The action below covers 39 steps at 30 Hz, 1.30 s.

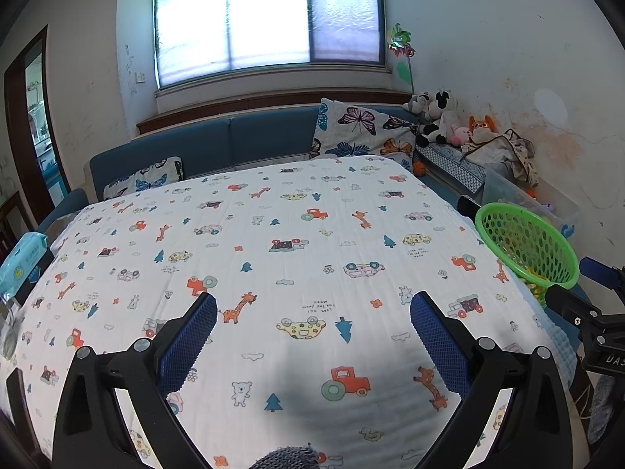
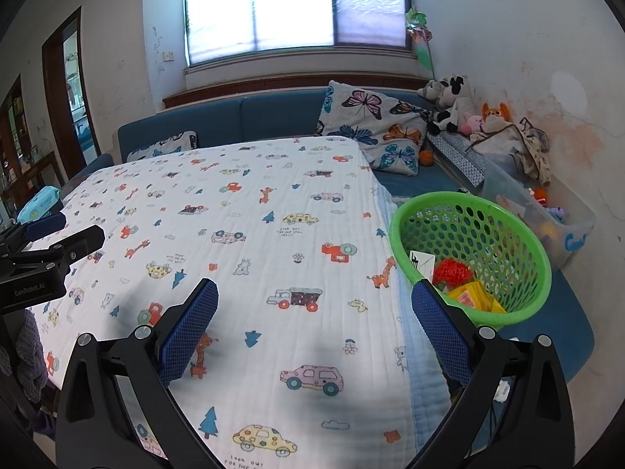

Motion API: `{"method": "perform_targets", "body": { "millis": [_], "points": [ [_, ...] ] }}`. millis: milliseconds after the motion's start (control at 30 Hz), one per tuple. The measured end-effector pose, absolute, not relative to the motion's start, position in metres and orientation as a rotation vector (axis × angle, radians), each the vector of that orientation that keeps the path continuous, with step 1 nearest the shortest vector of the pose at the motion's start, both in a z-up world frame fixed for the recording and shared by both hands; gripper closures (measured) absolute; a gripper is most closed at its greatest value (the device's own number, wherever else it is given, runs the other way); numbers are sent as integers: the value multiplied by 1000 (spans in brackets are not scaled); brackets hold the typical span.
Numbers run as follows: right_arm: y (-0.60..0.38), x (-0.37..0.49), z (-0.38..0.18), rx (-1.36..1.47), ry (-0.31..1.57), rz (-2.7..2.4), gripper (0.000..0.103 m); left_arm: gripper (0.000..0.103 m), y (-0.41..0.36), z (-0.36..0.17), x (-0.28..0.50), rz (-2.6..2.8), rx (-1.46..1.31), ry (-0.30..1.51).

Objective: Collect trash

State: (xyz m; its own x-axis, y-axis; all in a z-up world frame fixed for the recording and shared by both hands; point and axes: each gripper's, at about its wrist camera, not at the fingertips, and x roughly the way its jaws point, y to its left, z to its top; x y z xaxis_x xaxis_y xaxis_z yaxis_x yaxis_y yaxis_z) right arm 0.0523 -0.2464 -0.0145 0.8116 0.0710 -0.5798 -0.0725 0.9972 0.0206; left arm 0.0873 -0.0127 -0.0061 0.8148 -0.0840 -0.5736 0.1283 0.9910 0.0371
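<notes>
Down front, both the left gripper [image 1: 313, 305] and right gripper [image 2: 314, 291] hang spread wide and empty over the blanket [image 2: 250, 234]. Nothing loose on it, so looks like the wrap-up stage. Trash [image 2: 453, 271] sits in the green basket [image 2: 402, 230] past the blanket's right edge. Plenty of room, sofa [image 2: 273, 117] beyond.

Black gripper [image 1: 313, 306], blue-padded jaws
</notes>
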Motion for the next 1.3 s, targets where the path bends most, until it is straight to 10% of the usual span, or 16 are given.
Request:
{"method": "perform_targets", "body": {
  "millis": [1300],
  "points": [
    [-240,53,-19,1,622,94,4,7,-9,-10,88,-89,77,597]
  ]
}}
